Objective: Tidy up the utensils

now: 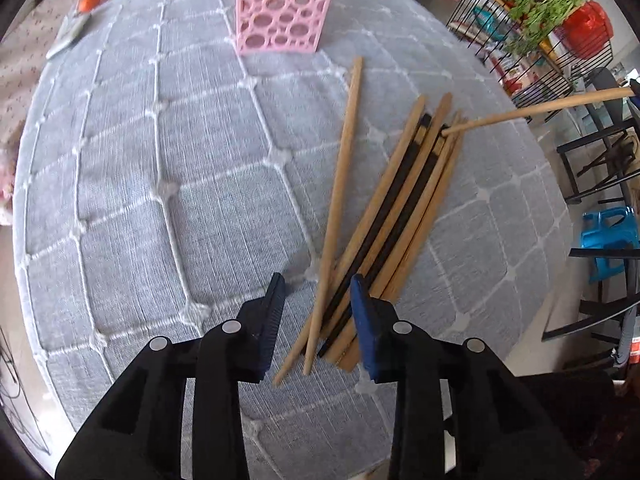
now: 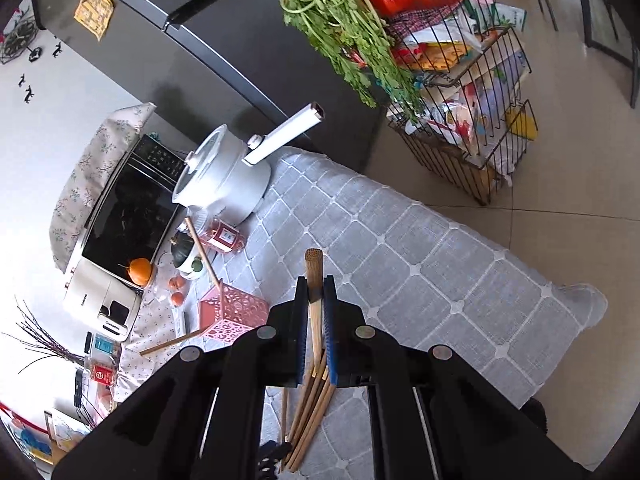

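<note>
My left gripper hangs over the near end of the chopstick pile on the grey quilted tablecloth, its jaws apart and pressing on nothing, with the loose ends of the pale and black sticks lying between and below the pads. My right gripper is clamped on a single wooden chopstick that stands up between its blue pads. The pink perforated holder stands at the far side, one chopstick in it in the right wrist view; lettering on the white appliance at far left is too small to read.
</note>
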